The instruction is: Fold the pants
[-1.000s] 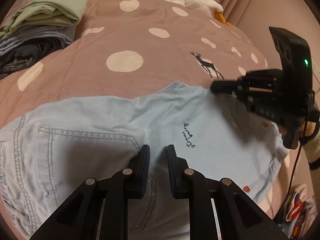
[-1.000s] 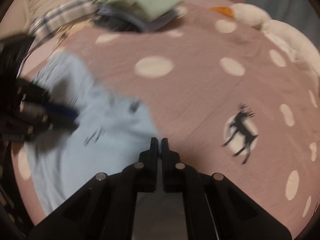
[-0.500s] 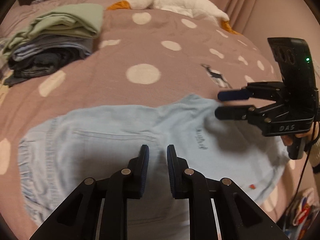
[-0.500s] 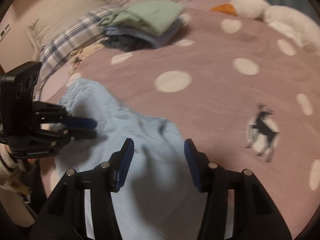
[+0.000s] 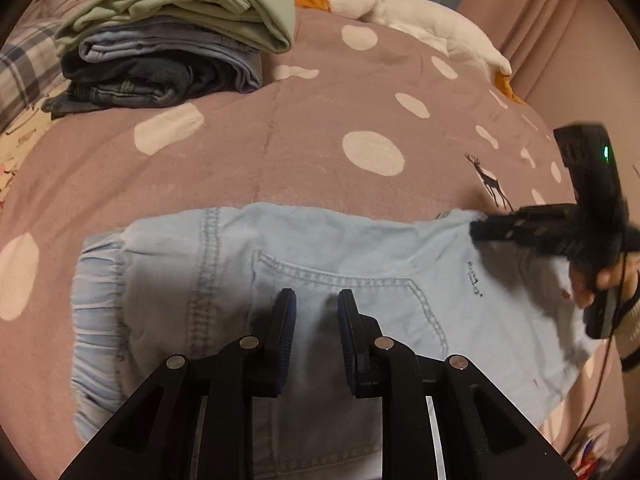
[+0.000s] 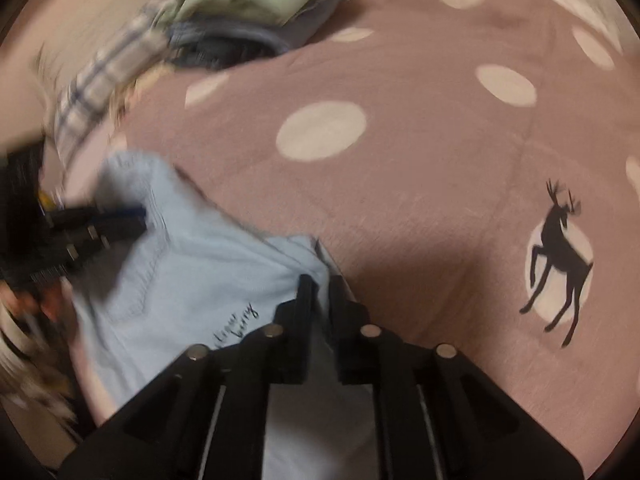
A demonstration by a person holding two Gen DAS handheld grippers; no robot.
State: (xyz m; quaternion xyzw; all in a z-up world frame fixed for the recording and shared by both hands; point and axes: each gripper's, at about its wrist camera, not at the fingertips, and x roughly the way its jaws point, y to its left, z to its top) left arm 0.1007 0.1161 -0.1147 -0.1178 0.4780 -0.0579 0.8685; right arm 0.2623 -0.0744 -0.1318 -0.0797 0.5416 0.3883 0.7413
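Light blue denim pants (image 5: 360, 248) lie flat across the dotted pink-brown bedspread (image 5: 280, 152), elastic waistband at the left. My left gripper (image 5: 314, 300) hovers over the back pocket with a narrow gap and nothing between its fingers. In the right wrist view it shows at the left (image 6: 136, 220), blurred, over the pants (image 6: 192, 256). My right gripper (image 6: 322, 284) is closing on the pants' far right corner; a fold of cloth sits pinched between its pads. From the left wrist view it (image 5: 480, 228) rests at that upper right edge, held by a hand (image 5: 600, 280).
A stack of folded clothes (image 5: 168, 40), green on top, sits at the back left. A white plush goose (image 5: 420, 20) lies along the far edge. A plaid pillow (image 5: 20, 68) is at the left. A deer print (image 6: 560, 256) marks the bedspread on the right.
My left gripper slid left along the pants toward the waistband. My right gripper opened, came down onto the pants' far corner and narrowed around the cloth.
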